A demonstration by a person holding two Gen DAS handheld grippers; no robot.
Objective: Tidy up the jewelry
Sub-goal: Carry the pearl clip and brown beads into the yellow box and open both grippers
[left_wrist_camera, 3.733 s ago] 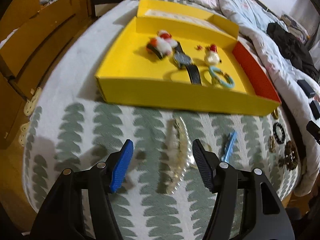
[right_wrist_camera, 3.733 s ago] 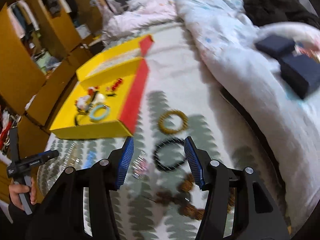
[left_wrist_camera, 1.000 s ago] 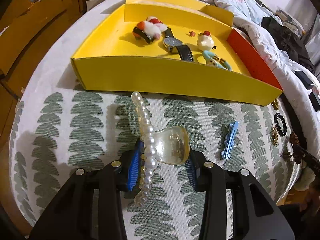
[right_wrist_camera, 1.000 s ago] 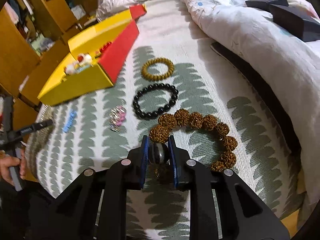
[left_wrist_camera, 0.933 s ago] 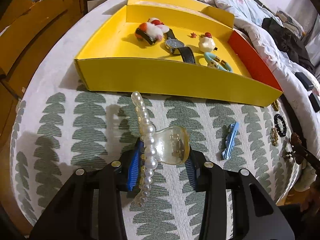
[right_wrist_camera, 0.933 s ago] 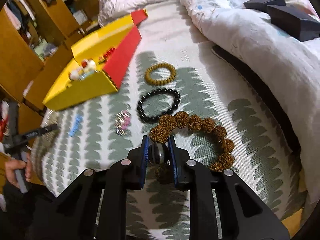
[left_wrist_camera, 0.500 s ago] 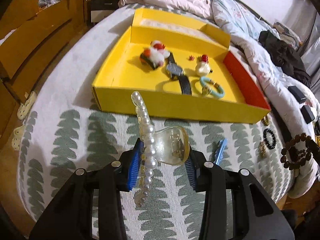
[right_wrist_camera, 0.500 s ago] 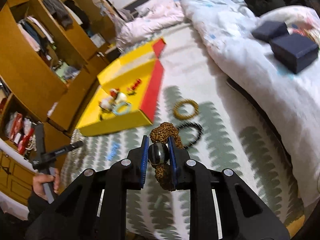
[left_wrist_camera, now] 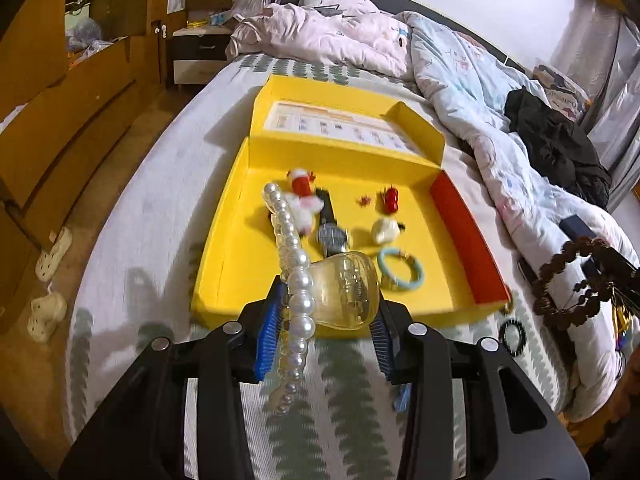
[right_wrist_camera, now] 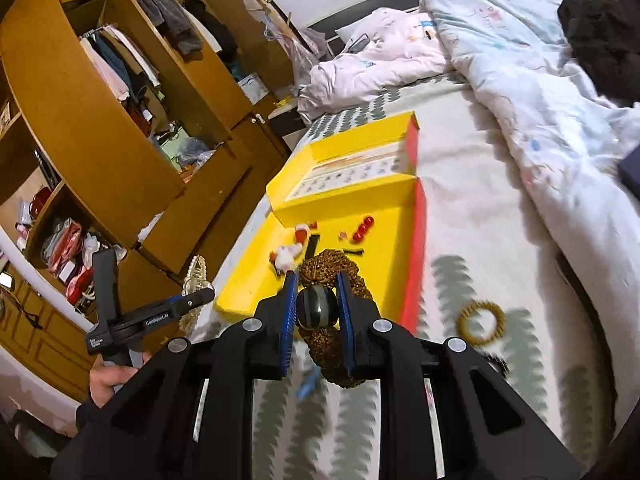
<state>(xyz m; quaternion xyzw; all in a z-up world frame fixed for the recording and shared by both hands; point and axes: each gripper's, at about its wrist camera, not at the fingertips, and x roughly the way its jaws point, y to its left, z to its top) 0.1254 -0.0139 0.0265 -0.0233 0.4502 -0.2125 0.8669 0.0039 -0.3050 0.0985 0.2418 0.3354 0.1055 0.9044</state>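
Observation:
My left gripper is shut on a clear hair claw edged with a row of pearls, held above the bed just in front of the yellow box. In the box lie a watch, a teal bangle, a white ornament and red-and-white pieces. My right gripper is shut on the large dark bead of a brown seed-bead bracelet, which hangs in the air before the yellow box. That bracelet also shows at the right of the left wrist view.
A gold bead bracelet and a black bead bracelet lie on the leaf-patterned bedspread right of the box, a blue clip nearer me. A rumpled quilt lies right, wooden wardrobes left. A hand holds the other gripper.
Both grippers have risen from the bedspread with their loads. The brown bracelet has come off the bed and now hangs. The yellow box is seen from higher up.

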